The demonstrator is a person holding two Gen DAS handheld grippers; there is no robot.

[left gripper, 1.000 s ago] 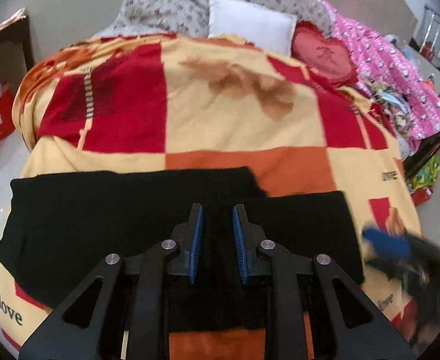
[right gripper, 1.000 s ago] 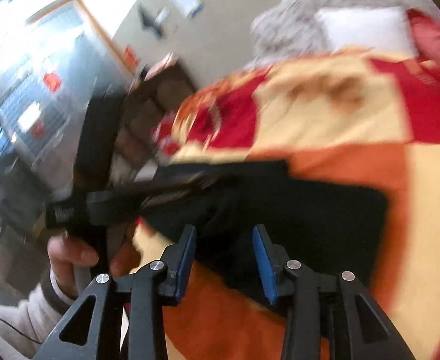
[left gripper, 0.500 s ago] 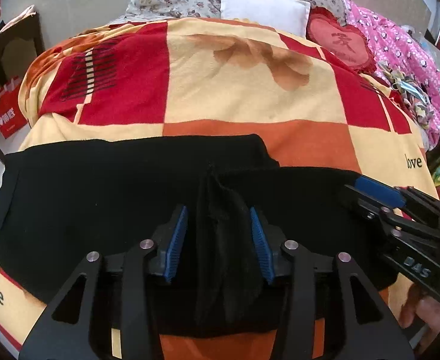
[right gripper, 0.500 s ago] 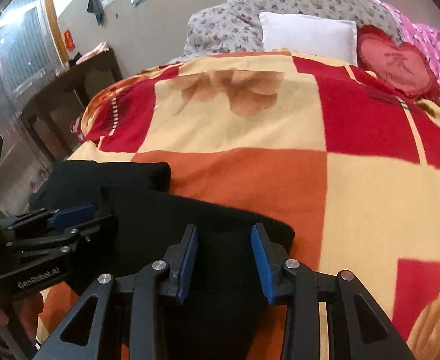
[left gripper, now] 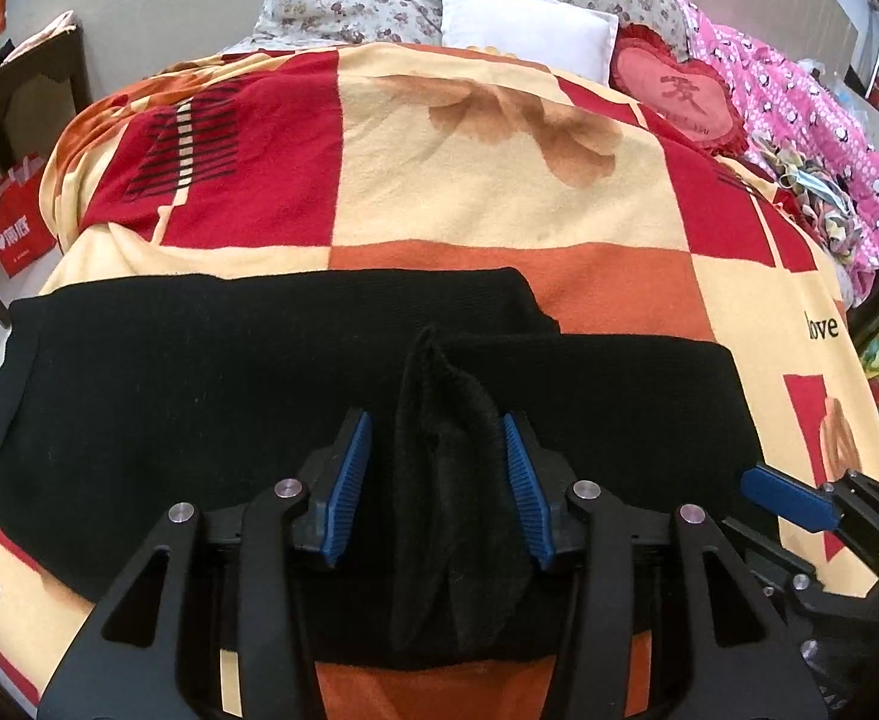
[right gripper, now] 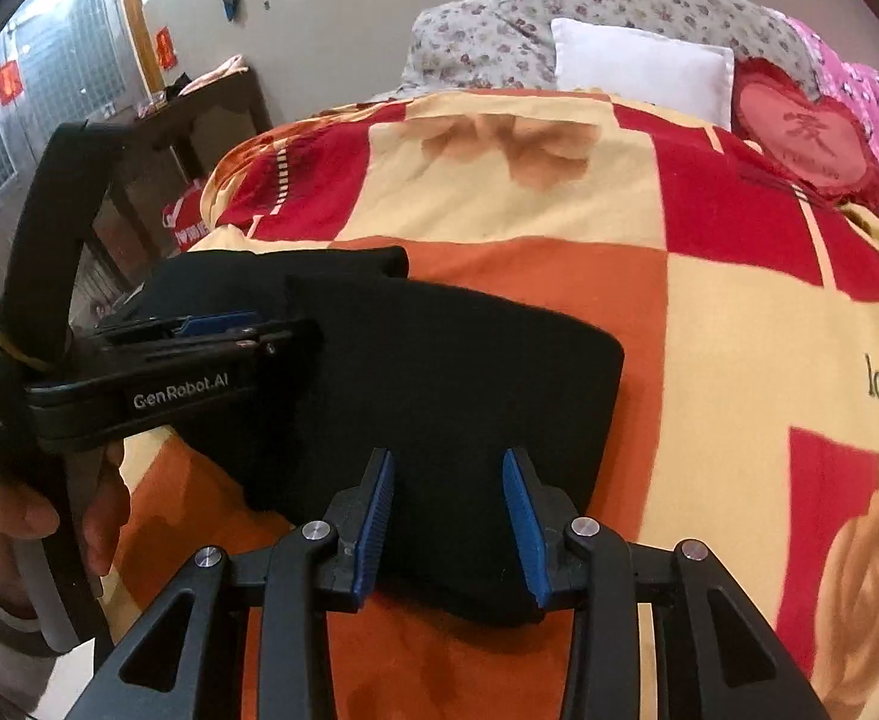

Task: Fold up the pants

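L wrist view: black pants (left gripper: 199,396) were laid flat across near edge of bed (left gripper: 499,192), already doubled over lengthwise. Left hand-held gripper (left gripper: 436,489) jaws had just been opening; a raised fabric ridge stood between the pads, apparently not pinched.

R wrist view: right hand-held gripper (right gripper: 448,516) was seen part open over the pants' near corner, nothing clamped. Fabric judged soft, light, limp, prone to bunching; best taken at edge/corner through all layers, not mid-panel.
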